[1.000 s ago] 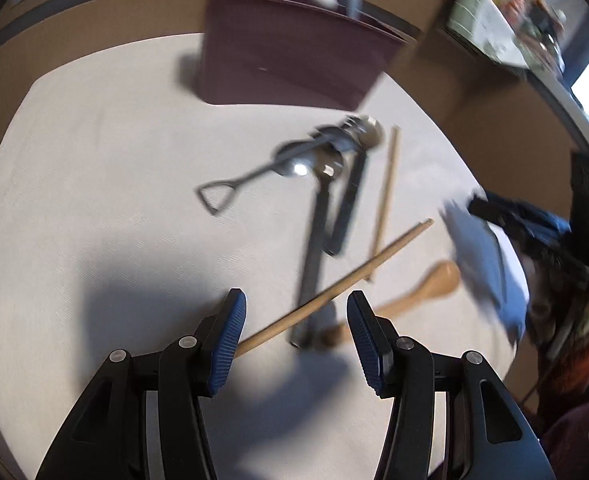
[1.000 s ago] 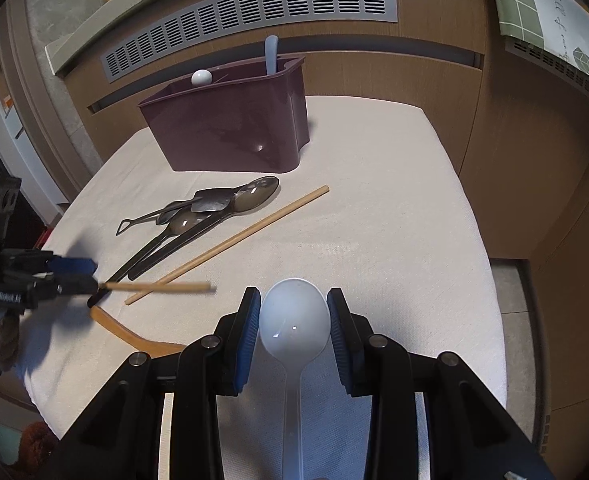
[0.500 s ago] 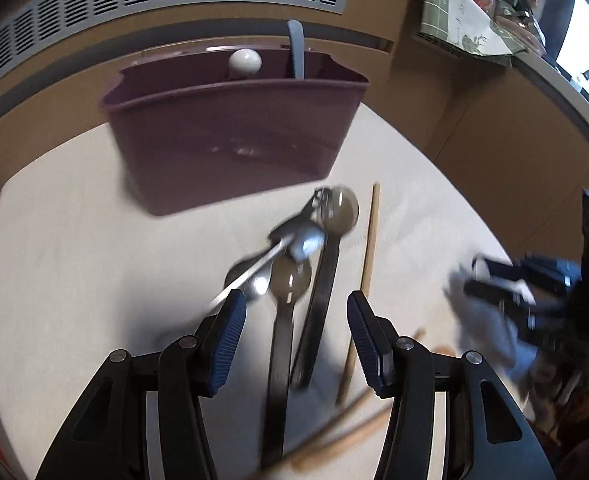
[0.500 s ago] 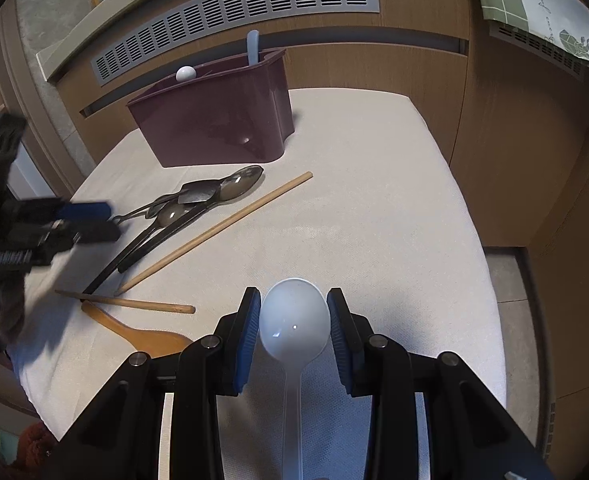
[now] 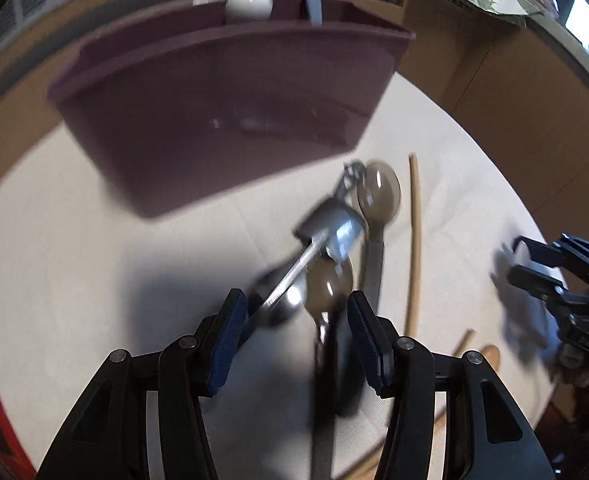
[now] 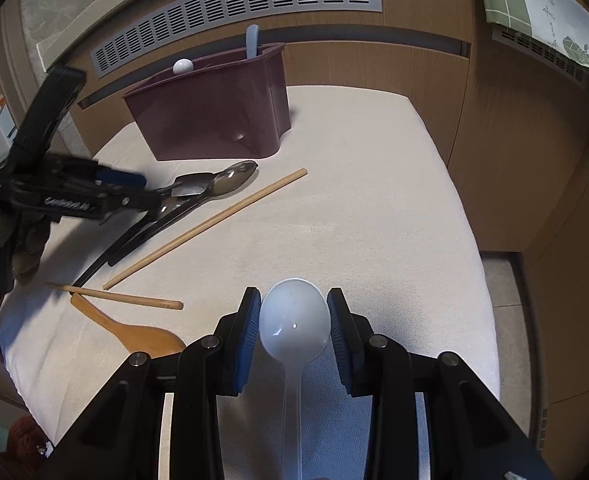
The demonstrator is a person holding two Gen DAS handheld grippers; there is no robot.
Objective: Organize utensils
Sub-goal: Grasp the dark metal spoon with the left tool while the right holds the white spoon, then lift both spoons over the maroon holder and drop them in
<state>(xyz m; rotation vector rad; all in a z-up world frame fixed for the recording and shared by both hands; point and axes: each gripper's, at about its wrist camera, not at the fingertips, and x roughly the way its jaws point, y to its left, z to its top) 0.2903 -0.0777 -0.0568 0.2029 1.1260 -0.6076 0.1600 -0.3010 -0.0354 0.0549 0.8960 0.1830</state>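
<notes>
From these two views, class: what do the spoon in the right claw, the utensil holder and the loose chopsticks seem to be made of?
Spoon: likely plastic, pale, slightly translucent, glossy glints.
Utensil holder: probably moulded plastic, maroon, soft sheen on the rounded corner.
Chopsticks: look like wood or bamboo, tan, matte.

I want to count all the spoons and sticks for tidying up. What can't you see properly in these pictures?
- Inside of the maroon holder: both views show only its outer wall; just a white knob and a blue handle poke out.
- Metal spoon pile: blurred in the left wrist view, so I cannot count them.
- Same pile, right wrist view: the left gripper partly covers it.
- White spoon: its handle end is cut off by the bottom edge.
</notes>
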